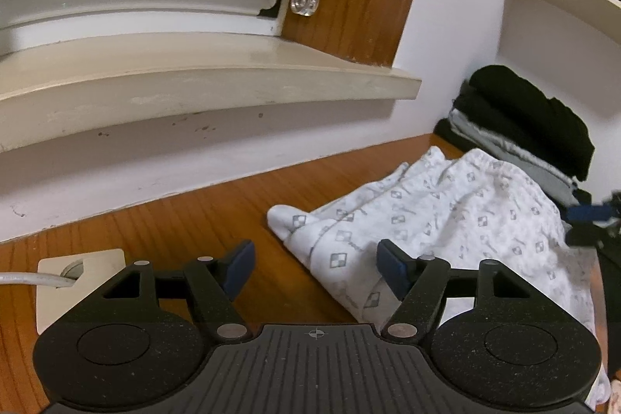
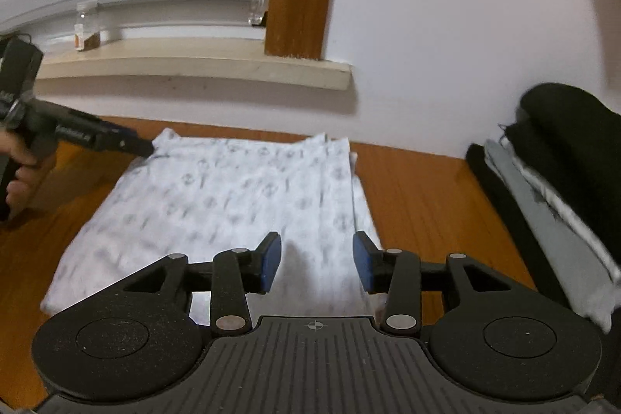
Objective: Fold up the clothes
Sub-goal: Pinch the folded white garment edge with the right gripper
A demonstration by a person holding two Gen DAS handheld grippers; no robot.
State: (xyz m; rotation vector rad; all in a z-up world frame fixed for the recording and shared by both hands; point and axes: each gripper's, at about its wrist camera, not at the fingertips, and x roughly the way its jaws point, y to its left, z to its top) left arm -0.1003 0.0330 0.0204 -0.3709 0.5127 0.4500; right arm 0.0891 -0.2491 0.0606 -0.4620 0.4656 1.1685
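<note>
A white patterned garment [image 2: 233, 196] lies folded into a rough rectangle on the wooden table [image 2: 419, 189]. It also shows in the left wrist view [image 1: 446, 220], with a folded corner pointing left. My left gripper [image 1: 316, 270] is open and empty, over the garment's left edge. It shows from the side in the right wrist view [image 2: 143, 146], its tip at the garment's far left corner. My right gripper [image 2: 316, 262] is open and empty, just above the garment's near right part. It shows blurred at the right edge of the left wrist view [image 1: 594, 216].
A stack of folded black and grey clothes [image 2: 555, 189] sits at the right by the wall [image 1: 524, 127]. A windowsill [image 2: 194, 68] with a small jar [image 2: 86, 26] runs along the back. A wall socket plate with a white cable [image 1: 77, 274] is at the left.
</note>
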